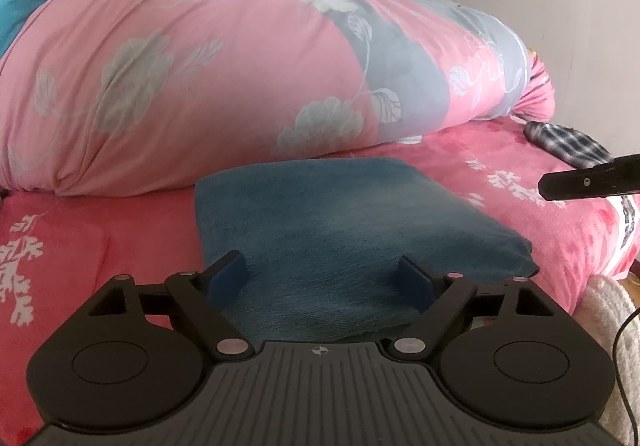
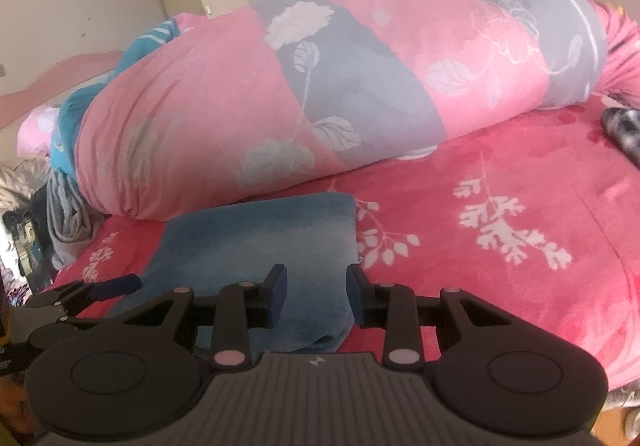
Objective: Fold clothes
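Left wrist view first: at the far left lies the red fleece bed sheet with white leaf sprigs (image 1: 60, 230), and just right of it the folded blue denim-like garment (image 1: 336, 230) sits flat on the bed, close under the rolled pink-and-grey floral quilt (image 1: 208, 78). My left gripper (image 1: 332, 280) hovers over the garment's near edge with its fingers spread wide and nothing between the pads; the cloth lies directly ahead and below, its long axis running away from me toward the quilt. Further right, one black finger of my right gripper (image 1: 592, 182) pokes in from the edge, with a small checked cloth (image 1: 568, 142) behind it.

In the right wrist view the same garment (image 2: 256, 238) lies ahead and to the left of my right gripper (image 2: 318, 294), whose fingers are partly drawn in over the garment's near right corner; no cloth appears pinched. The bare sheet (image 2: 500, 246) spreads to the right.

I judge the left hand is better centred on the bundle, so any further fold or squaring-up would start there, along that long axis.
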### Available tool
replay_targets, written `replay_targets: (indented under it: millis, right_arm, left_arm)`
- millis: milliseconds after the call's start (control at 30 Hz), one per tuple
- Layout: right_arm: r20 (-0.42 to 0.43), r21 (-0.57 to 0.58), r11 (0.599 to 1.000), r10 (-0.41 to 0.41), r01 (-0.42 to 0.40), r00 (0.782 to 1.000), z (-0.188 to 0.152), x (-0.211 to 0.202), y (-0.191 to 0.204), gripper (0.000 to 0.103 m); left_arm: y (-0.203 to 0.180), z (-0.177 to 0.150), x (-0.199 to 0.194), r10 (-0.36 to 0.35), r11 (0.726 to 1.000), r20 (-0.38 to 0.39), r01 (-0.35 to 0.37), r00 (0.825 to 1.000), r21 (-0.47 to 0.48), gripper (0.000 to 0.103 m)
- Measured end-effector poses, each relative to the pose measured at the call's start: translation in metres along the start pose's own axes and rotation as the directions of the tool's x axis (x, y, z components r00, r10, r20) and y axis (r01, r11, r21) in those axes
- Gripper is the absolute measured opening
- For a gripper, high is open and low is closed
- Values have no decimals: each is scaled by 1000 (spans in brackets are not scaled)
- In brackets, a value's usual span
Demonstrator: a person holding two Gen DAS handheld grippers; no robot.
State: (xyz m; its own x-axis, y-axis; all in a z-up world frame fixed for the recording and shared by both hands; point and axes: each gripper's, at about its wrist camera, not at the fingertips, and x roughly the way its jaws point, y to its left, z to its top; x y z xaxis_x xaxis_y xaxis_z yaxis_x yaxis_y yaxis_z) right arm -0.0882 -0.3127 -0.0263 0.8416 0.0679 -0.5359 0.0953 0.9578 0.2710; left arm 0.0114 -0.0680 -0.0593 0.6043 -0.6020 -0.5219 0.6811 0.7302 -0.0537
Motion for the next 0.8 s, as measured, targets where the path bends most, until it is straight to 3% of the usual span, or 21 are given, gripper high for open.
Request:
replay_targets:
  millis: [133,333,467,800]
  right_arm:
    - [7,-60,998,6,-5,1000,-6,2,9,32]
    - [-56,-147,989,5,-13,998,-23,23,20,27]
    - [-79,-150,989,1,-13,997,-38,38,18,27]
    - [-99,-140,990,2,-16,995,-37,39,16,27]
  left_arm:
    - [0,0,0,3,1000,-2,-3,1000,3,86]
    - [0,-1,2,10,1000,-4,-10,1000,10,89]
    - [-1,-2,3,15,1000,-5,-15,1000,19,91]
    - [-1,-3,3,17,1000,-1,-17,1000,26,93]
